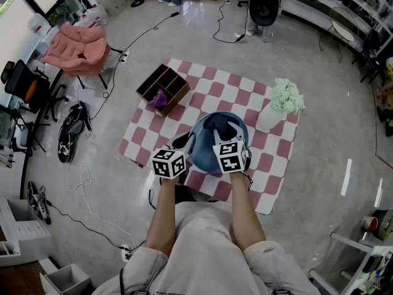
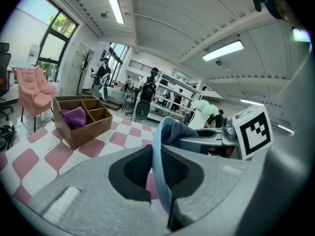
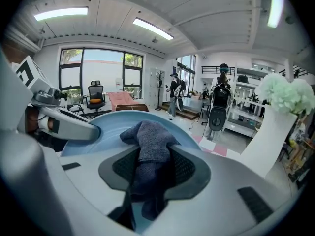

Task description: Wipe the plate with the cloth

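Note:
A light blue plate [image 1: 206,155] is held up on edge above the checked mat. My left gripper [image 1: 186,145] is shut on its rim; in the left gripper view the plate's rim [image 2: 158,168] runs between the jaws. My right gripper [image 1: 228,135] is shut on a dark blue cloth [image 1: 216,125], which lies against the plate's face. In the right gripper view the cloth [image 3: 149,151] is bunched between the pads with the plate [image 3: 106,124] behind it.
A red and white checked mat [image 1: 212,91] covers the floor. A brown divided wooden box [image 1: 163,88] holding a purple cloth [image 1: 159,98] stands at the mat's back left. A white vase of pale flowers [image 1: 279,106] stands at the right. Cables trail over the floor.

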Tool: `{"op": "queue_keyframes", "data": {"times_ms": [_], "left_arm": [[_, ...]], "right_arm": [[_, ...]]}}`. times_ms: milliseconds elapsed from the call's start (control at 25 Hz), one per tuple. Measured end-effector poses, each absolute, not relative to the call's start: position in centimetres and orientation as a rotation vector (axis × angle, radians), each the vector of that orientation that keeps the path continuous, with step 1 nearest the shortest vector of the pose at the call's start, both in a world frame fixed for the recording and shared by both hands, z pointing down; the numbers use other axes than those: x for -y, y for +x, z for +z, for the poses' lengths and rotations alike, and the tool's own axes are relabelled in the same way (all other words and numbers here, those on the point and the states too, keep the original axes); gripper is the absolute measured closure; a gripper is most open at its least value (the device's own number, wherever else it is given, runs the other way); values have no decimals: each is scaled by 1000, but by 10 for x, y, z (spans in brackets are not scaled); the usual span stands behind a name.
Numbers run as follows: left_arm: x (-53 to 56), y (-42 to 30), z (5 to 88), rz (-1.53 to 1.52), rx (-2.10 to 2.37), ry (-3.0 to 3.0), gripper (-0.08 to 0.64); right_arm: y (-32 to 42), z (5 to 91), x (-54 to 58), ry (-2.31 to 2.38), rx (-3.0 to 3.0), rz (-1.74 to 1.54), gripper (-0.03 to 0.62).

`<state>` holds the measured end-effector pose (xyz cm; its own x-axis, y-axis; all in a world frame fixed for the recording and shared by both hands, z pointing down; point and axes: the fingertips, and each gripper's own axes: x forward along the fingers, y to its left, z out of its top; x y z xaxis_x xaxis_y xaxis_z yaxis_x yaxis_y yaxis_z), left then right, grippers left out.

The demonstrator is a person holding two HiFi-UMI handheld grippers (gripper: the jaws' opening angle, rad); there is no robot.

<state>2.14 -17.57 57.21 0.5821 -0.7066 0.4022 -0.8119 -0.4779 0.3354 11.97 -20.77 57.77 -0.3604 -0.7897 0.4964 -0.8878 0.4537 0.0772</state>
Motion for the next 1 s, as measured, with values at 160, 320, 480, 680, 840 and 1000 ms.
{"op": "queue_keyframes", "data": {"times_ms": [160,320,480,680,840,1000], "left_arm": [[176,24,574,295,1206,2321,531],[178,22,578,287,1214,2308,532],[178,15,581,251,1236,2271,531],[178,1,582,181,1285,2212,531],[178,-11,583,118,1333,2160,531],[178,-22,586,42,1373,2086,528]], "right_arm": [[132,583,210,1428,2223,305,439],[142,591,209,1439,2198,324,439],[152,603,207,1435,2166,337,439],[159,615,199,1419,2138,360,439],[157,623,194,1382,2128,354,439],[147,631,185,1322,2122,342,440]]}}
